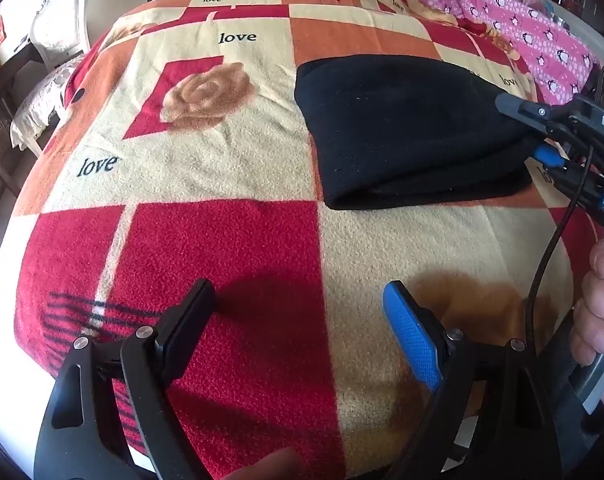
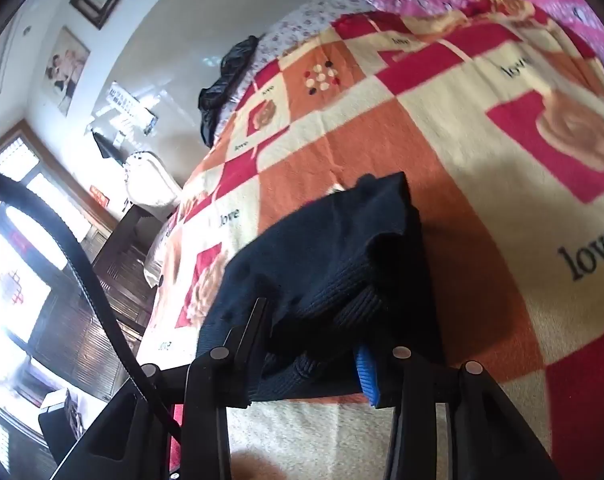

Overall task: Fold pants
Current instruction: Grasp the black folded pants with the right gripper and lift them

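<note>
Dark navy knitted pants [image 1: 406, 136] lie folded into a compact bundle on the checked blanket, to the right of the middle in the left wrist view. My left gripper [image 1: 302, 320] hovers over the blanket nearer than the bundle, wide open with nothing between its fingers. From the right edge my right gripper [image 1: 538, 136] reaches onto the bundle's right end. In the right wrist view the pants [image 2: 326, 248] bunch up between the black finger and the blue pad, and my right gripper [image 2: 314, 344] is shut on that thick ribbed end.
The red, orange and cream blanket [image 1: 221, 184] with roses and "love" print covers the bed. A pink penguin-print quilt [image 1: 514, 12] lies at the far right. A white chair [image 1: 57, 36] and dark wooden furniture [image 2: 101, 280] stand left of the bed. A black garment [image 2: 225, 80] lies at the bed's far edge.
</note>
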The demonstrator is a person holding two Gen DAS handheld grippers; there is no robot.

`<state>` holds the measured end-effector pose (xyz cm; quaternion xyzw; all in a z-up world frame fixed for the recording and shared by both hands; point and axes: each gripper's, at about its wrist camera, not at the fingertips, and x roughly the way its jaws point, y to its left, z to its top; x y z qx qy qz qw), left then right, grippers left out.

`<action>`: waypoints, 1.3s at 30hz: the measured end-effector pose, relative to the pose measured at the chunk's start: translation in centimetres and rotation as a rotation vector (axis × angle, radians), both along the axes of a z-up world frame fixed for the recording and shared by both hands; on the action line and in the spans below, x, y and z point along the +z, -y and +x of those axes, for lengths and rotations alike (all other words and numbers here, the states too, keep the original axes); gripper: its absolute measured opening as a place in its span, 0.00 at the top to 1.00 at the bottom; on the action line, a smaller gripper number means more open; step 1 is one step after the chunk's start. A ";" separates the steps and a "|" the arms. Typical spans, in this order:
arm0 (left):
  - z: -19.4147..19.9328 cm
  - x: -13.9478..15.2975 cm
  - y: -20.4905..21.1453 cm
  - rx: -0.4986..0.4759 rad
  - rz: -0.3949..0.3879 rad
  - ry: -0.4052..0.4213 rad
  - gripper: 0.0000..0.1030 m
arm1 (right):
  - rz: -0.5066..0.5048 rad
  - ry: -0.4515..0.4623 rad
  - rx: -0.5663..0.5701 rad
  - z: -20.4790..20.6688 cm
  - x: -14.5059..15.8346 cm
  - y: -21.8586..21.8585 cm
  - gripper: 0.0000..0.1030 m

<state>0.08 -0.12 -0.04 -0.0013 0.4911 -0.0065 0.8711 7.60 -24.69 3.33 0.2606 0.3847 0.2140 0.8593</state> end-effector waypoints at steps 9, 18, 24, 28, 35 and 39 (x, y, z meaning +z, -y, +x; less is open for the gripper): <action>0.0 -0.2 -0.7 -0.028 -0.096 -0.006 0.16 | 0.152 -0.017 -0.002 -1.4 -1.9 0.2 0.62; -0.1 -0.3 -1.4 -0.022 -0.163 -0.012 0.16 | 0.187 -0.066 -0.057 -1.8 -1.3 0.4 0.62; -0.2 -0.1 -3.0 -0.002 -0.276 0.002 0.16 | 0.326 -0.129 -0.129 -0.3 -1.8 1.3 0.62; -0.6 0.0 -4.1 0.017 -0.352 0.023 0.16 | 0.199 -0.164 -0.114 0.5 -1.5 0.2 0.82; -0.9 0.2 -4.0 0.050 -0.315 0.030 0.16 | -0.186 0.134 0.098 0.5 11.6 -3.1 0.88; -1.1 0.3 -3.9 0.049 -0.305 0.030 0.16 | -0.413 0.274 0.205 1.4 22.5 -3.7 0.89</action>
